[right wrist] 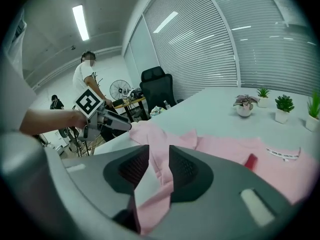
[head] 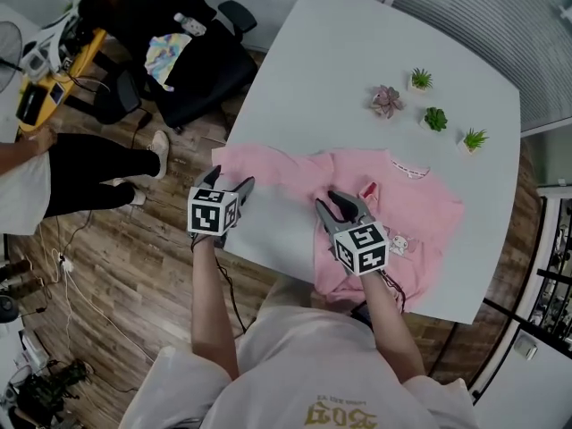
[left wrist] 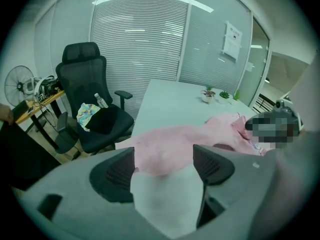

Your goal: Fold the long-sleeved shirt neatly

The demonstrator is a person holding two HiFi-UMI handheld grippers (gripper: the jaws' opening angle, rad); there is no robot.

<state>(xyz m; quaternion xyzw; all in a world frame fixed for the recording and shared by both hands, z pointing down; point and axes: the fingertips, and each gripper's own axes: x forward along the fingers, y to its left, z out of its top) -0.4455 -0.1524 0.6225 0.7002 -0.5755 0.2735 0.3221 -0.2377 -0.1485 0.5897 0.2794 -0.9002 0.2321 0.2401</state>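
A pink long-sleeved shirt (head: 420, 206) lies spread on the white table (head: 340, 61), its left sleeve (head: 261, 164) stretched toward the table's left edge. My left gripper (head: 231, 179) hovers at that edge by the cuff. Its jaws stand wide apart in the left gripper view (left wrist: 164, 156), with the sleeve end (left wrist: 167, 145) just ahead of them and nothing gripped. My right gripper (head: 326, 199) is over the shirt's lower left body. In the right gripper view (right wrist: 159, 156) its jaws are narrow, with a raised fold of pink fabric (right wrist: 161, 149) between them and table still showing in the gap.
Several small potted plants (head: 435, 119) stand at the table's far right. A black office chair (head: 192, 61) holding a colourful cloth is beyond the left edge. A person (head: 54, 172) stands on the wooden floor at the left, near a yellow cart (head: 54, 70).
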